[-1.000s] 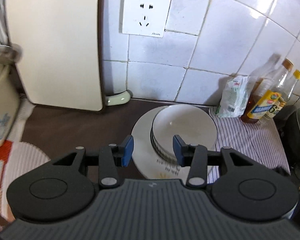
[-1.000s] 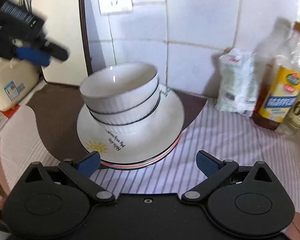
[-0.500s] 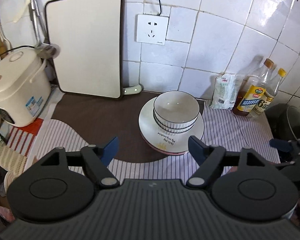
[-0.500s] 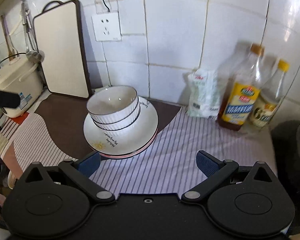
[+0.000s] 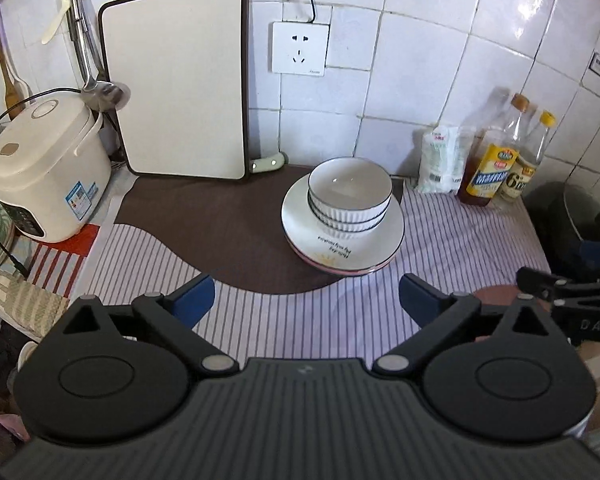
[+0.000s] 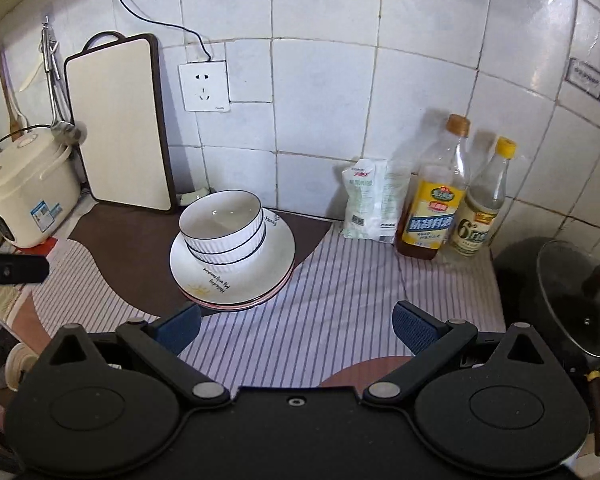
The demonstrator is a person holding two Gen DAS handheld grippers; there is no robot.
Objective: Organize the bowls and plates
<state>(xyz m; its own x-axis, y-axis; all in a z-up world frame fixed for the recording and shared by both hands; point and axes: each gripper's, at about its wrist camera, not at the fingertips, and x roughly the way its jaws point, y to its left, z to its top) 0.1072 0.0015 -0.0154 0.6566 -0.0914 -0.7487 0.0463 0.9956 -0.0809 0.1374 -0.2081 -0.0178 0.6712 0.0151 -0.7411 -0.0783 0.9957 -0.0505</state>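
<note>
- Fingers of the left gripper [image 5: 306, 300] have just been spreading and now stand wide apart with nothing between them, over the striped cloth [image 5: 460, 232] on the counter.
- Fingers of the right gripper [image 6: 296, 326] are likewise released and bare, hanging above the same cloth.
- Bowls [image 6: 224, 226], white with ribbed sides and dark rims, sit nested on a stack of plates [image 6: 260, 268]; that pile rests where the brown mat [image 5: 220, 232] meets the stripes, near the tiled wall and well clear of both grippers.
- Beside the pile to the right stand a white packet [image 6: 370, 200] and two bottles [image 6: 436, 208].
- A dark pan with a glass lid [image 6: 572, 296] sits at the far right edge.
- On the left, a cutting board [image 5: 176, 96] leans upright against the wall next to a rice cooker [image 5: 44, 172].
</note>
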